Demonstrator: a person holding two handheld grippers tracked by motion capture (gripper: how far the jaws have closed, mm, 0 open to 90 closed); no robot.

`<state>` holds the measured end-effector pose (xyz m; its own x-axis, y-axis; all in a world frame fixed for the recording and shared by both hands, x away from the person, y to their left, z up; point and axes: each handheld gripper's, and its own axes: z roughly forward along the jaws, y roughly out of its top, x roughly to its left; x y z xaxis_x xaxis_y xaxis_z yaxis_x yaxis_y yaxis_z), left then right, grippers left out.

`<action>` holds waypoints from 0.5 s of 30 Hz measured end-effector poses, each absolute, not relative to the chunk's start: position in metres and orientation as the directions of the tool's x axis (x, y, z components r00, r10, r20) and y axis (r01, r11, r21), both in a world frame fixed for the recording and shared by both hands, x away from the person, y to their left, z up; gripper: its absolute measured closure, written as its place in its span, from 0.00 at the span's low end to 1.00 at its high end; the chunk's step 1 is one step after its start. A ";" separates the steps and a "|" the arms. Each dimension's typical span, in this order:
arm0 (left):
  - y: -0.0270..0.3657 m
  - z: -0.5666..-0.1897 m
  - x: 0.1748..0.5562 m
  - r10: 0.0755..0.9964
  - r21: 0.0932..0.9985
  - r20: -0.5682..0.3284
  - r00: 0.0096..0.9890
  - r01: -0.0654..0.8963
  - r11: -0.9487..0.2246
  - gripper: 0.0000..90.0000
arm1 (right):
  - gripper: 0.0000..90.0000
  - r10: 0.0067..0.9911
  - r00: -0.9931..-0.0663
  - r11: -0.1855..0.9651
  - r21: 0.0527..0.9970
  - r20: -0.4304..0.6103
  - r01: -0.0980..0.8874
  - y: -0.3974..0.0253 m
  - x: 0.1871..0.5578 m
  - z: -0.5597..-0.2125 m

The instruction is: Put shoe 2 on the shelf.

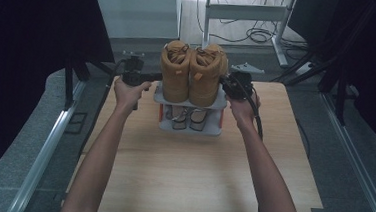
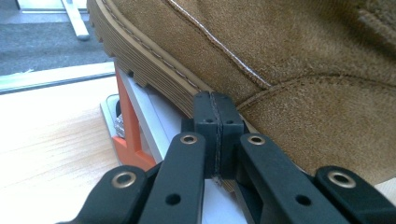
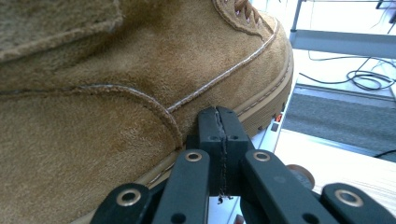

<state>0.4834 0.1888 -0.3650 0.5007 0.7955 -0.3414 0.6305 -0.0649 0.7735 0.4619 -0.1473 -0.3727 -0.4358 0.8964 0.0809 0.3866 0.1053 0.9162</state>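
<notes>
Your high view looks forward and down over the surface, boots at upper centre. Each tool camera sits very close against a boot's side; all three views share those boots.

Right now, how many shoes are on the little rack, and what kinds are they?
Tan suede boots on the top shelf: 2, left boot and right boot
Grey shoes on the lower shelf: 2
Total: 4 shoes on the grey and orange shoe rack
</notes>
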 end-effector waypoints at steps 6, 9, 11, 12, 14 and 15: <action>0.191 -0.367 0.484 0.787 0.768 -0.362 0.499 0.639 -0.052 1.00 | 1.00 0.881 -0.463 0.102 0.919 0.094 0.382 -0.153 0.463 -0.375; 0.193 -0.367 0.483 0.780 0.768 -0.371 0.503 0.638 -0.046 0.99 | 1.00 0.877 -0.469 0.093 0.919 0.107 0.383 -0.155 0.462 -0.376; 0.196 -0.366 0.478 0.770 0.779 -0.372 0.519 0.625 -0.045 0.96 | 1.00 0.874 -0.471 0.085 0.919 0.116 0.384 -0.156 0.460 -0.376; 0.198 -0.365 0.476 0.769 0.784 -0.366 0.524 0.619 -0.049 0.96 | 1.00 0.874 -0.472 0.081 0.922 0.116 0.378 -0.158 0.457 -0.376; 0.203 -0.362 0.468 0.774 0.799 -0.345 0.530 0.599 -0.053 0.96 | 1.00 0.871 -0.476 0.074 0.928 0.119 0.366 -0.161 0.452 -0.375; 0.205 -0.362 0.465 0.773 0.802 -0.345 0.532 0.595 -0.051 0.96 | 1.00 0.869 -0.480 0.067 0.930 0.124 0.362 -0.164 0.449 -0.374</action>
<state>0.4651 0.2048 -0.3617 0.5317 0.7734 -0.3452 0.5952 -0.0512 0.8020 0.4485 -0.1636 -0.3739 -0.4798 0.8686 0.1241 0.3624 0.0674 0.9296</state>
